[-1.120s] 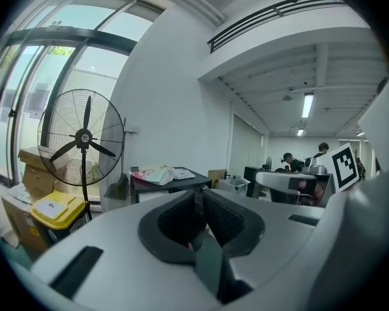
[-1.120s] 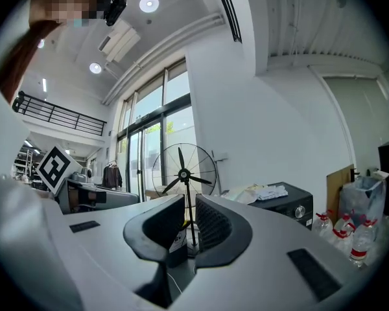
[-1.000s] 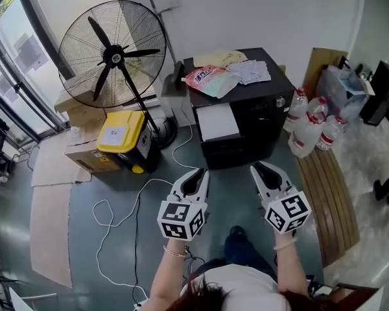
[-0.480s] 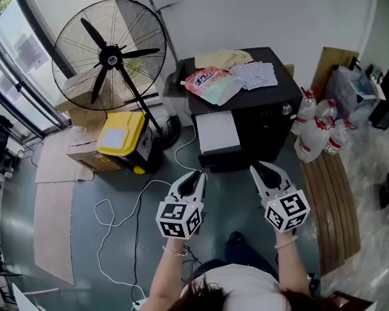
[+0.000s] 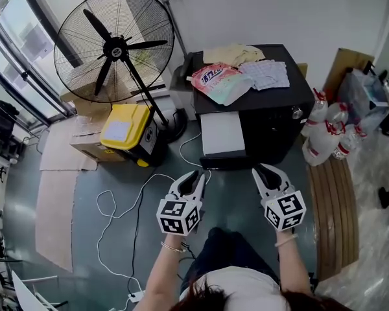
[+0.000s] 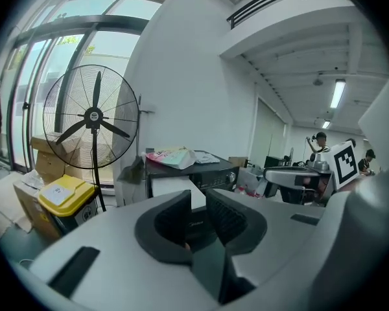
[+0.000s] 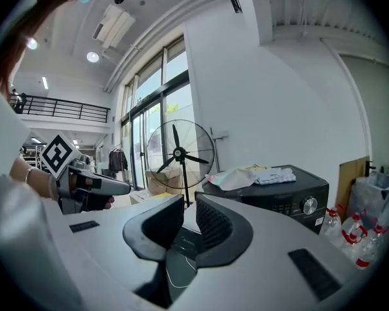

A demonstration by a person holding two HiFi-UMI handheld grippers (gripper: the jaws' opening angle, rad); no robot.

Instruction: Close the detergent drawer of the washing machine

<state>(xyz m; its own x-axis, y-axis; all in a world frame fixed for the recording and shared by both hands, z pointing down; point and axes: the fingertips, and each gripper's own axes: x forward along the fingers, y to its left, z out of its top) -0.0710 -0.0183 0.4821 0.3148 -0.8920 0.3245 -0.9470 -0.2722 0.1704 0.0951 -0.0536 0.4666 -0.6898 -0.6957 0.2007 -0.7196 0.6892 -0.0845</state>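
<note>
Left grey gripper (image 5: 196, 175): jaws narrowly apart, just opening, nothing between. Right grey gripper (image 5: 264, 171): narrow gap, nothing held. Just ahead, white detergent drawer (image 5: 222, 133) pulled out of black washing machine (image 5: 272, 125), contents unseen; pink detergent pouch (image 5: 219, 81) on top.

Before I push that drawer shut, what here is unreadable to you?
- Detergent drawer compartments: head view, too small, washed-out white.
- Drawer front: right gripper view, mostly behind the right hand-held gripper, jaws open and empty.
- Washing machine panel print: every view, too small.
</note>
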